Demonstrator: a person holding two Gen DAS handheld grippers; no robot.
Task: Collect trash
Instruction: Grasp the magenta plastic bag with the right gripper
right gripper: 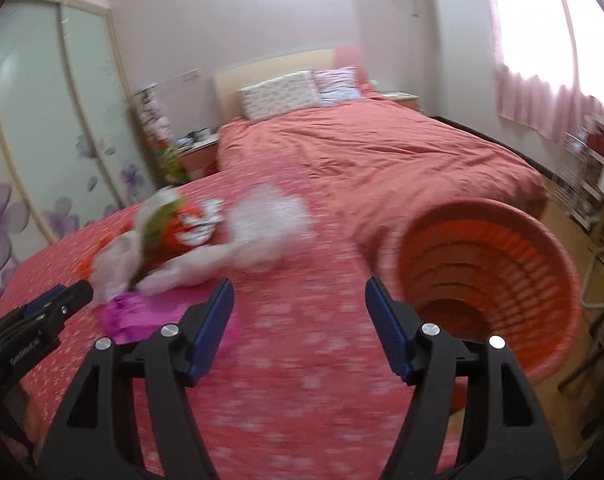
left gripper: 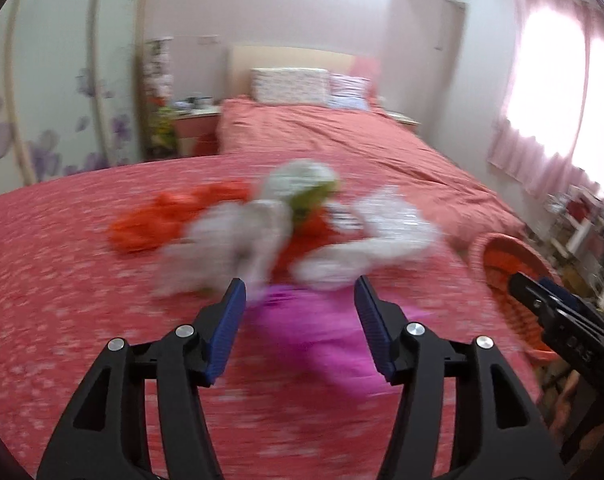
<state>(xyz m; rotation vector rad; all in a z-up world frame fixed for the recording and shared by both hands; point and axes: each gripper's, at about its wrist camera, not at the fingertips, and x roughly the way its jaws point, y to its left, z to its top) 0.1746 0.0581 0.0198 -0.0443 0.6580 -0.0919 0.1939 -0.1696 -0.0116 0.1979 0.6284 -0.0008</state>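
A heap of trash lies on a red patterned cover (left gripper: 62,280): white crumpled wrappers (left gripper: 230,240), an orange bag (left gripper: 150,220), a green-and-white piece (left gripper: 302,188), clear plastic (left gripper: 397,216) and a magenta bag (left gripper: 313,328). My left gripper (left gripper: 300,300) hovers open just short of the heap, over the magenta bag, nothing between its blue pads. In the right wrist view my right gripper (right gripper: 300,300) is open and empty above the cover (right gripper: 302,360), with the heap (right gripper: 206,248) to its left and an orange basket (right gripper: 489,280) to its right. Both views are blurred.
Behind the covered surface stands a bed (left gripper: 333,136) with a red quilt and two pillows. A nightstand (left gripper: 194,120) and a flowered sliding wardrobe (left gripper: 54,92) are on the left. Pink curtains (left gripper: 549,92) and cluttered shelves (left gripper: 581,220) are on the right.
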